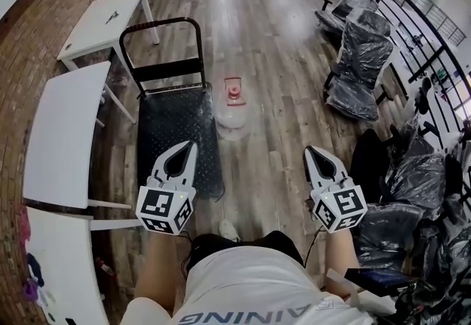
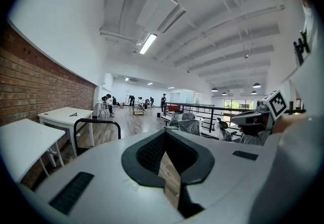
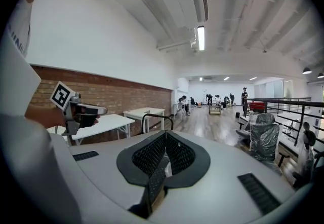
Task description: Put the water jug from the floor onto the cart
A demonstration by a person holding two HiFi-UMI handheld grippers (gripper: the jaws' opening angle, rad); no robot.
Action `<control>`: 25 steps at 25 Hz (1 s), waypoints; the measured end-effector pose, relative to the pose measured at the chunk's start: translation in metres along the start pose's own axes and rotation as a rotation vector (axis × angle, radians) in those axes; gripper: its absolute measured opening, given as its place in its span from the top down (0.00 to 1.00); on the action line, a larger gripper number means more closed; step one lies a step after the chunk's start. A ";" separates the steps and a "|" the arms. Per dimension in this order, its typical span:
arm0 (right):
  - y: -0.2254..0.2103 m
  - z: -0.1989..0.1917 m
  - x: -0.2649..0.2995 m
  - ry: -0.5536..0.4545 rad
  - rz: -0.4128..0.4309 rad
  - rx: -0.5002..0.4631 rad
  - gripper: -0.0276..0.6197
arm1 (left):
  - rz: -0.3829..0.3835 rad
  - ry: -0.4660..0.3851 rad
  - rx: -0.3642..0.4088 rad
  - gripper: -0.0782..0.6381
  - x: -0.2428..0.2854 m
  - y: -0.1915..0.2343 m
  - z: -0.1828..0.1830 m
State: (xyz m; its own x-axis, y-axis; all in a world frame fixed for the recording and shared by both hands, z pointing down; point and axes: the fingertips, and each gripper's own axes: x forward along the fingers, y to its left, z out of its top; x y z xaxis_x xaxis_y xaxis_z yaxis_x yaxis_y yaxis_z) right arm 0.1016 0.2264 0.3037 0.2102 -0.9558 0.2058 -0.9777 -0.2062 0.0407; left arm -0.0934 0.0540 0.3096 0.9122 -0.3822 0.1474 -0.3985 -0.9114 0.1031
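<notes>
Left tongs (image 1: 189, 145), right tongs (image 1: 312, 149): both mine, clenched, empty. Ahead between them: water jug (image 1: 234, 109), just right of cart (image 1: 165, 121). Risk, my judgement: smooth heavy jug slips from two-sided squeeze, topples.

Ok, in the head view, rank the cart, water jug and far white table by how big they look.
1. cart
2. far white table, farther from the camera, so likely understated
3. water jug, clearly smallest
</notes>
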 end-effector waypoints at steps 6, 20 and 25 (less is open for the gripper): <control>0.007 0.014 0.045 0.018 0.037 -0.031 0.95 | 0.005 -0.007 -0.014 0.89 0.014 0.027 0.002; -0.029 0.020 0.186 -0.011 0.232 -0.032 0.95 | 0.183 0.018 -0.043 0.89 0.080 0.085 -0.004; -0.064 0.033 0.261 -0.013 0.333 -0.031 0.95 | 0.278 0.015 -0.047 0.89 0.135 0.107 0.014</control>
State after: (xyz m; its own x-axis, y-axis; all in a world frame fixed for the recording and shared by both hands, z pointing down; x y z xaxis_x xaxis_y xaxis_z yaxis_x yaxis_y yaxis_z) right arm 0.2190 -0.0172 0.3225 -0.1208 -0.9723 0.2000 -0.9923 0.1239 0.0028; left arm -0.0118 -0.0972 0.3264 0.7656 -0.6142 0.1913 -0.6379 -0.7634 0.1015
